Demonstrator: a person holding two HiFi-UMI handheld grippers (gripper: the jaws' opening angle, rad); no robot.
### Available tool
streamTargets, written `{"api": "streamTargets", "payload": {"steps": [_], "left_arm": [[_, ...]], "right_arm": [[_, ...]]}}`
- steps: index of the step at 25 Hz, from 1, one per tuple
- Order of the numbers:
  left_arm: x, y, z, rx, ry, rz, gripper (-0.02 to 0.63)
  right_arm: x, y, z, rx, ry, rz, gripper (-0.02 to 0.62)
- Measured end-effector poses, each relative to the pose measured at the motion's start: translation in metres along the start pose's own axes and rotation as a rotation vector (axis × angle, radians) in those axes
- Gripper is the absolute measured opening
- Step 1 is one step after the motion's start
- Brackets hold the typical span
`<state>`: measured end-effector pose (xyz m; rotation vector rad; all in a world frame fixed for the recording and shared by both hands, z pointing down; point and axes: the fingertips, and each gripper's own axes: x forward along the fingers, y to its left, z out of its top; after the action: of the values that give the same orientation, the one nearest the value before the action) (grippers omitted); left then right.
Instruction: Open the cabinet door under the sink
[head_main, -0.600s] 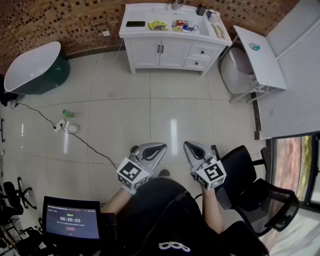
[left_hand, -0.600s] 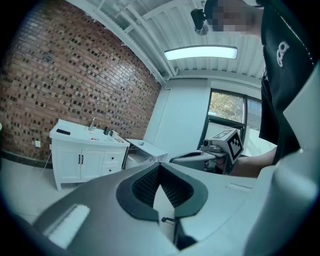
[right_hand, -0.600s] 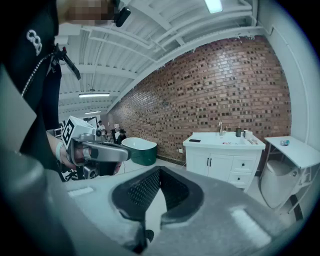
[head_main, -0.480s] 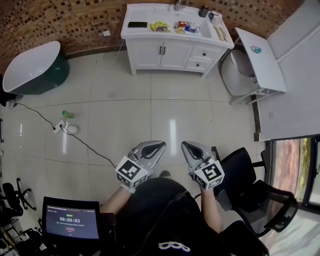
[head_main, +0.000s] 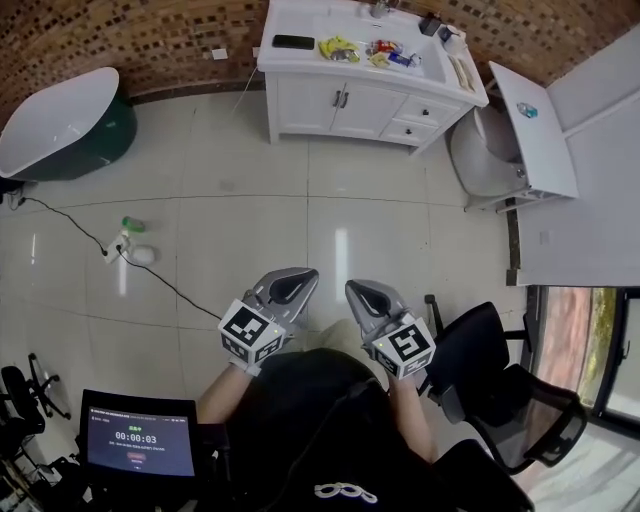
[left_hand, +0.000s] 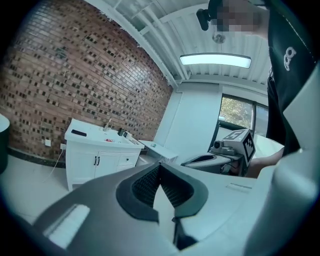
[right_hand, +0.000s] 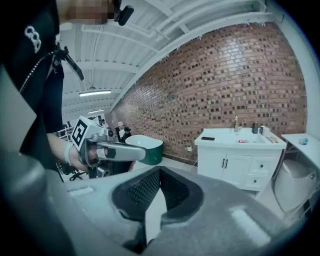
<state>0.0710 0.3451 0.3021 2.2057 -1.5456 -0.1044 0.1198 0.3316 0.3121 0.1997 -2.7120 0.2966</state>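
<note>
1. Lately the left gripper (head_main: 298, 278) and right gripper (head_main: 356, 292) have drifted slightly, with jaws pressed together and empty.
2. Cabinet door (head_main: 310, 104) is shut, well apart across the floor (head_main: 250, 190) — approach barely begun.

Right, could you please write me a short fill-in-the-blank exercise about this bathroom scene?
The white vanity cabinet stands against a ___ wall. Both cabinet doors are ___. In the head view, the bathtub lies ___ of the cabinet. The left gripper and right gripper have ___ jaws, holding nothing.
Missing words: brick; closed; left; shut.
</note>
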Motion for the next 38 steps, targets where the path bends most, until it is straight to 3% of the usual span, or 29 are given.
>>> {"api": "streamTargets", "payload": {"steps": [6, 12, 17, 21, 25, 30, 38], "left_arm": [[0.02, 0.025, 0.005, -0.016, 0.003, 0.006, 0.015], [0.069, 0.052, 0.011, -0.029, 0.015, 0.04, 0.015], [0.108, 0.099, 0.032, -0.053, 0.03, 0.106, 0.015], [0.152, 0.136, 0.067, 0.018, 0.036, 0.136, 0.015], [0.181, 0.162, 0.082, 0.008, 0.002, 0.172, 0.015], [0.208, 0.196, 0.079, -0.026, 0.014, 0.15, 0.015], [0.232, 0.22, 0.092, -0.025, 0.005, 0.135, 0.015]], "right_arm": [[0.017, -0.016, -0.01, 0.029, 0.053, 0.008, -0.011], [0.044, -0.079, -0.015, 0.053, 0.08, 0.033, -0.011], [0.089, -0.144, 0.024, 0.012, 0.047, 0.097, -0.011], [0.123, -0.212, 0.073, -0.077, -0.018, 0.11, -0.011], [0.138, -0.268, 0.093, -0.092, -0.062, 0.082, -0.011], [0.177, -0.323, 0.095, -0.071, -0.04, 0.048, -0.011], [0.227, -0.374, 0.109, -0.079, -0.072, -0.024, -0.011]]}}
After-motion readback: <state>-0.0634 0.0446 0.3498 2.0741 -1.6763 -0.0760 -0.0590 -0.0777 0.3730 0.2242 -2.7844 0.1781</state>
